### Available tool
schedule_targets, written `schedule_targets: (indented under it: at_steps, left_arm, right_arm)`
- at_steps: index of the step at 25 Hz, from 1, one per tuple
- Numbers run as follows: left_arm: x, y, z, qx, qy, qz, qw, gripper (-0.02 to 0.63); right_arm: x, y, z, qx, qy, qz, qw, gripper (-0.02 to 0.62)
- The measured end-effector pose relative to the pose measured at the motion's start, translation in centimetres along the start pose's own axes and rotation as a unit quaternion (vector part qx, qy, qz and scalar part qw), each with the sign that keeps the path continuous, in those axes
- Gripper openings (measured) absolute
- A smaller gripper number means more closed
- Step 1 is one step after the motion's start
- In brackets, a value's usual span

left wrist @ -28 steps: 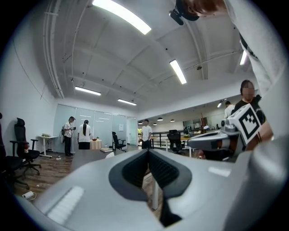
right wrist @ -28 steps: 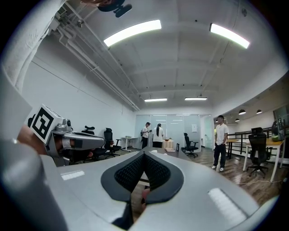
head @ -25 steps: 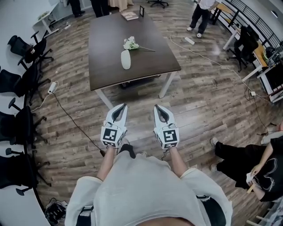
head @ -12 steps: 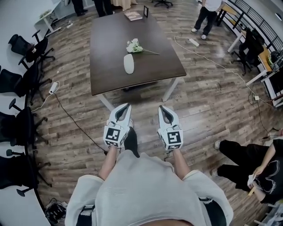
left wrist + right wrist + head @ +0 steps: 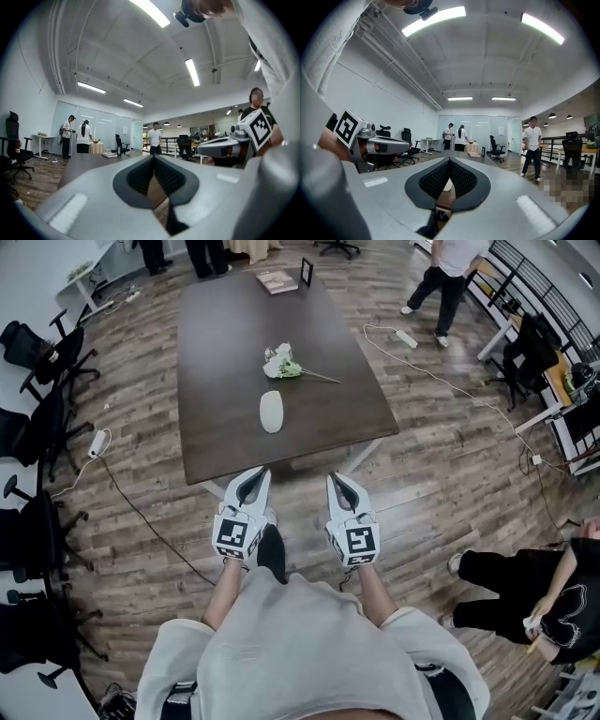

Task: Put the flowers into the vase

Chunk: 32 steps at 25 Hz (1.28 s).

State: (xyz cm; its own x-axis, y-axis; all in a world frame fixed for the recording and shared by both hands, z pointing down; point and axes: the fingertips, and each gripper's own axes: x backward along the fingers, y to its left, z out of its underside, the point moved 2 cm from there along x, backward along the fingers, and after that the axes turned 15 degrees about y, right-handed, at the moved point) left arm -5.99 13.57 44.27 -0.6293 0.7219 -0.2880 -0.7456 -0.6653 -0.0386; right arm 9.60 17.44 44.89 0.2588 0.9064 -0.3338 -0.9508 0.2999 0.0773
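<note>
Table [image 5: 225, 343] nearer than before; flowers [image 5: 279, 363] in head view alone

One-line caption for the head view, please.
Left hand-held gripper and right hand-held gripper, shut and empty, face a dark table bearing a white vase and flowers.

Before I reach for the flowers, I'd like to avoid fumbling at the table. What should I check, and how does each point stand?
1. Left gripper empty: ok, jaws shut on nothing.
2. Right gripper empty: ok, jaws shut on nothing.
3. Jaws open for a grasp: not ok, both are shut.
4. Flowers free to pick: ok, they lie alone on the table, beyond the vase.
5. Vase upright with its mouth free: cannot tell.
6. Grippers close to the flowers: not ok, both are only at the table's near edge.
</note>
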Motion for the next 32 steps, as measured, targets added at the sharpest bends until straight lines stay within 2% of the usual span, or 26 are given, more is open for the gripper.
schedule_targets:
  at_steps: [10, 17, 25, 32]
  left_arm:
    - [-8.4, 13.1, -5.1, 0.005, -0.018, -0.012, 0.9998, 0.011]
    - [-13.1, 19.9, -6.4, 0.008, -0.012, -0.012, 0.9998, 0.011]
    - [-16.8, 24.3, -6.9, 0.005, -0.010, -0.002, 0.9999, 0.011]
    - [-18.4, 24.8, -6.7, 0.006, -0.002, -0.008, 0.9999, 0.011]
  right_arm:
    - [-13.9, -3.4, -8.5, 0.011, -0.009, 0.013, 1.000, -0.002]
    - [-21.8, -5.4, -12.0, 0.008, -0.013, 0.021, 1.000, -0.002]
    - [-27.3, -6.6, -14.0, 0.005, -0.019, 0.033, 0.999, -0.002]
    - [-28.5, -7.6, -13.7, 0.002, -0.013, 0.025, 1.000, -0.002]
